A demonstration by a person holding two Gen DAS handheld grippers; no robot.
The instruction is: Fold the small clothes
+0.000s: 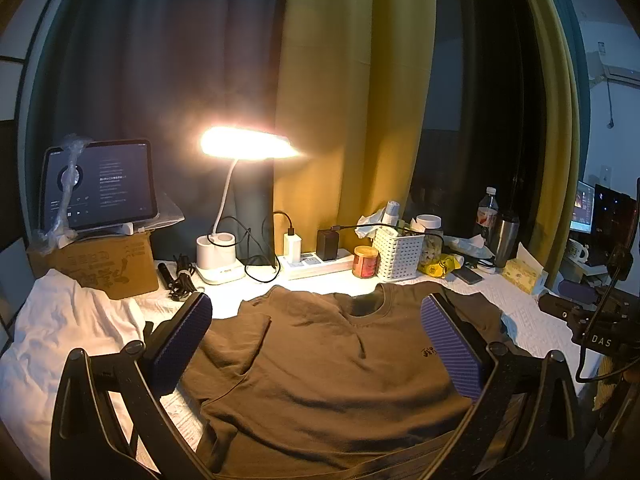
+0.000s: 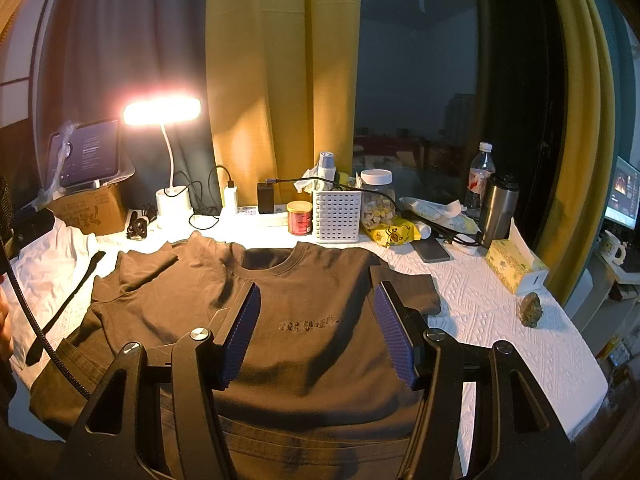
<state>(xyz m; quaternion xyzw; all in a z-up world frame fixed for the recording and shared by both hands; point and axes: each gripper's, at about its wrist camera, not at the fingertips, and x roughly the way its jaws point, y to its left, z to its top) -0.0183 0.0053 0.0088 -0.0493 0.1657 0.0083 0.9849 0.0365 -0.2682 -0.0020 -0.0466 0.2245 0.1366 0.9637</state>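
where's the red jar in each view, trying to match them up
Left wrist view: red jar right of centre, at the table's back, just left of the white basket.
Right wrist view: red jar near centre, again left of the white basket.
Shared landmark: the lit desk lamp.

One brown T-shirt (image 2: pixel 296 320) lies on the table, with one white garment (image 2: pixel 48 268) beside it and two grippers over it, the left gripper (image 1: pixel 316 344) and the right gripper (image 2: pixel 316 332). Behind stand one lit desk lamp (image 2: pixel 162 110), one tablet (image 1: pixel 100 184), one cardboard box (image 1: pixel 104 268) and one white basket (image 2: pixel 337 216). There are also one red-labelled jar (image 2: pixel 300 218), one clear jar with a white lid (image 2: pixel 377 200), one plastic bottle (image 2: pixel 482 176), one steel tumbler (image 2: pixel 498 210) and one tissue box (image 2: pixel 514 266)
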